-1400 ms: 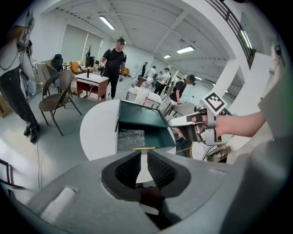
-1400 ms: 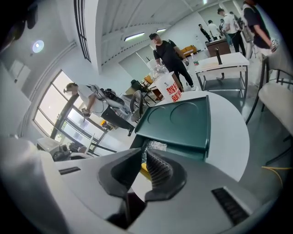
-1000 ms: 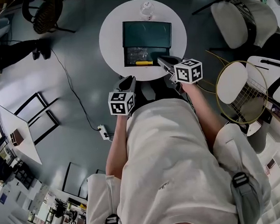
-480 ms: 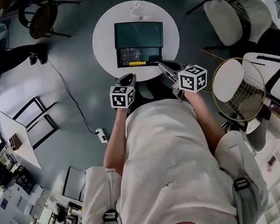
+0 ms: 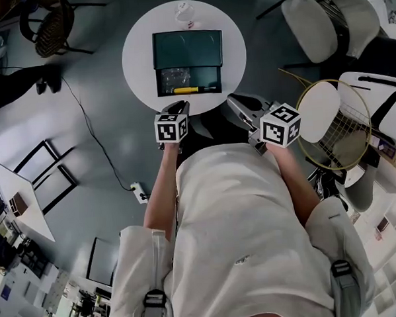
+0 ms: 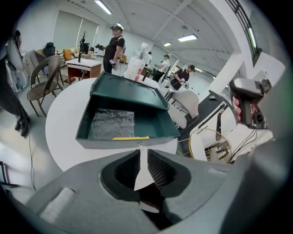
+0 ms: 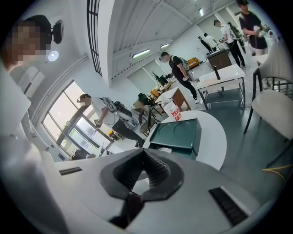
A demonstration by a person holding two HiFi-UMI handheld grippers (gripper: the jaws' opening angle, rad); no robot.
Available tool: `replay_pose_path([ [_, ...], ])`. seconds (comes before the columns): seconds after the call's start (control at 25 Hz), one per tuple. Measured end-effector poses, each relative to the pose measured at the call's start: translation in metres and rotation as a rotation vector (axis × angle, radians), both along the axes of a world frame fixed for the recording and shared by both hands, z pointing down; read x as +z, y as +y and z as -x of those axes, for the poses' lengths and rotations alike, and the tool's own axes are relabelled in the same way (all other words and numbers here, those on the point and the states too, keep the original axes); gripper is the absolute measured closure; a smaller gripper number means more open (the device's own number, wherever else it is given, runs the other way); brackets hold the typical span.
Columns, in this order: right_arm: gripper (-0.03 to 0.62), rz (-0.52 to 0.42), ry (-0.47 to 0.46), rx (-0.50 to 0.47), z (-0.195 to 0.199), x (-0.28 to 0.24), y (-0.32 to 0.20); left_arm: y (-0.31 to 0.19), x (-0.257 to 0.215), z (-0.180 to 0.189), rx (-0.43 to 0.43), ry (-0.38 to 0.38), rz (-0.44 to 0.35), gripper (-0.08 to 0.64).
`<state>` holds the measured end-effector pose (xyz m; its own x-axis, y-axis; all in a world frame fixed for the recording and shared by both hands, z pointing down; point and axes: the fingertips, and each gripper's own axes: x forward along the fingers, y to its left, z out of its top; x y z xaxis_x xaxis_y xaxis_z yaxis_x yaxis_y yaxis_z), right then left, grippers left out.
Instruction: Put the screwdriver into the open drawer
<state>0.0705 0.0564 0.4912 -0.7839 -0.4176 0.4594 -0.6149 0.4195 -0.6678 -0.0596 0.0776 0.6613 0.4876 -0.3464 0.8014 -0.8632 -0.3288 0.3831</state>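
The yellow screwdriver (image 5: 194, 90) lies inside the open drawer (image 5: 162, 82) of a dark green box on the round white table (image 5: 136, 58). The left gripper view shows the screwdriver (image 6: 130, 137) along the drawer's front wall (image 6: 105, 142), next to a clear plastic bag (image 6: 112, 124). My left gripper (image 5: 182, 107) hangs just off the table's near edge, jaws a narrow gap apart with nothing between them (image 6: 143, 153). My right gripper (image 5: 238, 103) is shut and empty, off the table to the right. It looks toward the green box (image 7: 178, 133).
A white container (image 5: 183, 9) stands at the table's far side. A white chair (image 5: 330, 18) and a gold wire stool (image 5: 335, 124) are to the right. A wicker chair (image 5: 49, 33) stands at far left, and a power strip (image 5: 138, 191) lies on the floor. Other people stand in the background.
The right gripper has pulled back from the drawer and away to the right. The left gripper has shifted closer to the table's near edge. The screwdriver stays in the drawer.
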Motion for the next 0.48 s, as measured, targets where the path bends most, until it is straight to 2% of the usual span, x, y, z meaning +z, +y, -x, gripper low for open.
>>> replay_pose_path([
  [0.16, 0.583, 0.010, 0.011, 0.004, -0.010, 0.002, 0.008, 0.000, 0.013, -0.010, -0.005, 0.032, 0.041, 0.505],
  [0.48, 0.583, 0.036, 0.026, 0.012, -0.019, 0.007, 0.016, -0.004, 0.035, -0.017, -0.035, 0.049, 0.105, 0.469],
])
